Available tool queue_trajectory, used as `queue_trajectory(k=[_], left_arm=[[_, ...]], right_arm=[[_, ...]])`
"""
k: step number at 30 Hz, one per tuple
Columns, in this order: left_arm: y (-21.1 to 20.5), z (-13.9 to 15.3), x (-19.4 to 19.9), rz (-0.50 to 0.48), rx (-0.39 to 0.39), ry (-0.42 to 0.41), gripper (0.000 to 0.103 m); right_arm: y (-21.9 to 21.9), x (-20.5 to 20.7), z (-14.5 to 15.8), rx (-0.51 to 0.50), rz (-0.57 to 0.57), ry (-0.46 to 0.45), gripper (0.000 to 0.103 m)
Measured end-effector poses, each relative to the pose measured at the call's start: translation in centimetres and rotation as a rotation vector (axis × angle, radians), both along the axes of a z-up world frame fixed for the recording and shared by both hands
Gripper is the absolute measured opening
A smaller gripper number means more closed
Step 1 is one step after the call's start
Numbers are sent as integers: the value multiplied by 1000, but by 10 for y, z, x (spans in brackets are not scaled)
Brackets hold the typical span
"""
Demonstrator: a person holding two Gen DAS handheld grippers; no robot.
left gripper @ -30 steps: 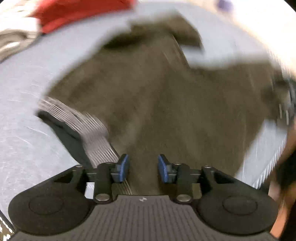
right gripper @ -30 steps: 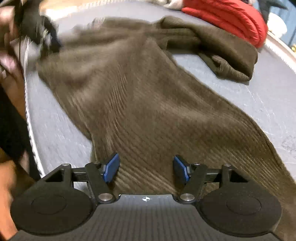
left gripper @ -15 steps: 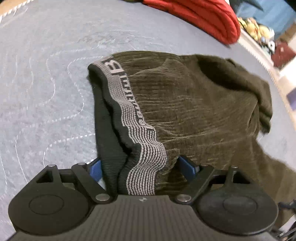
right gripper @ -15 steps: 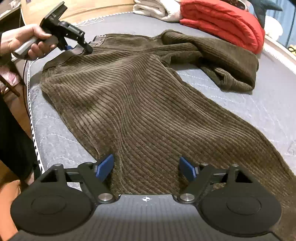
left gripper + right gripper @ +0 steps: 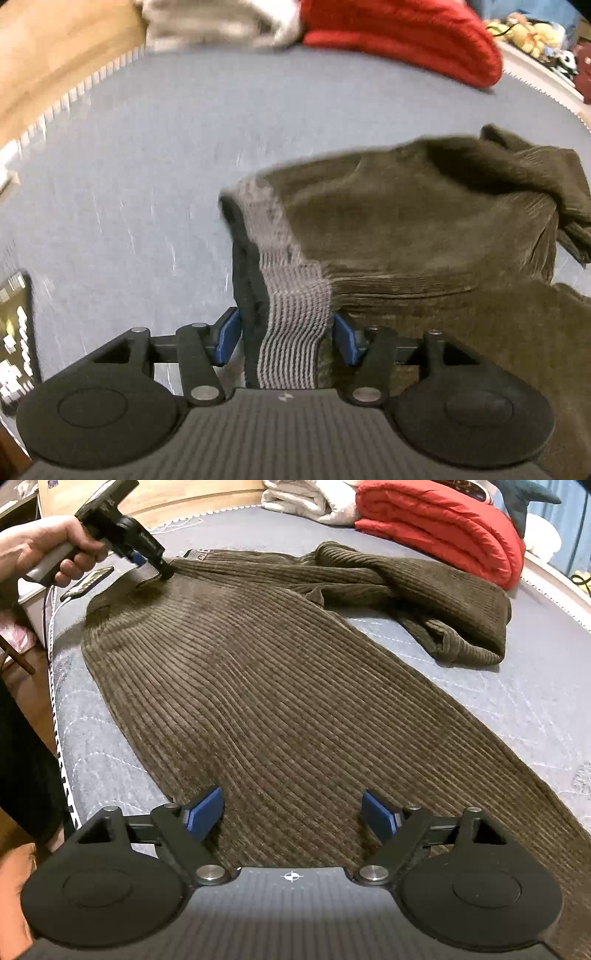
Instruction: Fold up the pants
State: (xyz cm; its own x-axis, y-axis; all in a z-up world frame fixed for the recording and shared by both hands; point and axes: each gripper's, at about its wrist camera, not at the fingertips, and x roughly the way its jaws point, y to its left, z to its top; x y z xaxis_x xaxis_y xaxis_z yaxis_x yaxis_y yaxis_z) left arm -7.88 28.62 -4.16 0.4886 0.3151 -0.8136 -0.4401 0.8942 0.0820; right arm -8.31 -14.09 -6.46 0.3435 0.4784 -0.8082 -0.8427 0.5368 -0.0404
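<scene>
Dark olive corduroy pants [image 5: 280, 686] lie spread on a grey-blue mattress [image 5: 535, 672], one leg running toward the right wrist camera, the other bunched at the far right [image 5: 443, 602]. In the left wrist view the pants [image 5: 424, 221] show their grey striped waistband [image 5: 291, 332]. My left gripper [image 5: 286, 334] is shut on that waistband; it also shows in the right wrist view [image 5: 147, 559] at the pants' top corner. My right gripper [image 5: 291, 814] is open, jaws wide, low over the near leg.
A folded red quilt [image 5: 447, 528] and white bedding [image 5: 306, 498] lie at the far side of the mattress. A phone [image 5: 86, 583] rests by the left edge, near the wooden floor. The mattress edge [image 5: 61, 760] runs along the left.
My left gripper closed on the waistband and has drawn it up and back; the view is blurred with motion. My right gripper has opened wider over the leg.
</scene>
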Motion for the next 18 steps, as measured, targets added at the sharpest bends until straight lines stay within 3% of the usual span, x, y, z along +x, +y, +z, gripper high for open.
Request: queue_trajectory(k=[2,6,9,11,13,14,15,16,18], left_arm=[[-20,13,0,-19,81,-48,61],[-58,43,-4,-84,164,-173,63],[-83,54,1,-176,152,-251,63],[-97,50,7,-242,87,-254,62],[-102,28,20,-267,-1,-181,60],[-103,11,28,-255,-30,-91,57],[-104,-9,36,-239,-41,28,46],[-104,-31,42,-217,-41,148,43],[-115,-29,45,-226,22,131,44]], right_arm=[[-1,1,1,-2,-12,-12,84],[-3,7,10,30,-70,-64,83],[-8,15,24,92,-151,-115,83],[-14,20,32,139,-205,-138,82],[-22,26,41,190,-266,-165,82],[-25,28,45,214,-298,-179,80],[-29,32,49,245,-336,-196,77],[-33,35,53,273,-371,-212,75],[-41,41,60,337,-450,-237,70]])
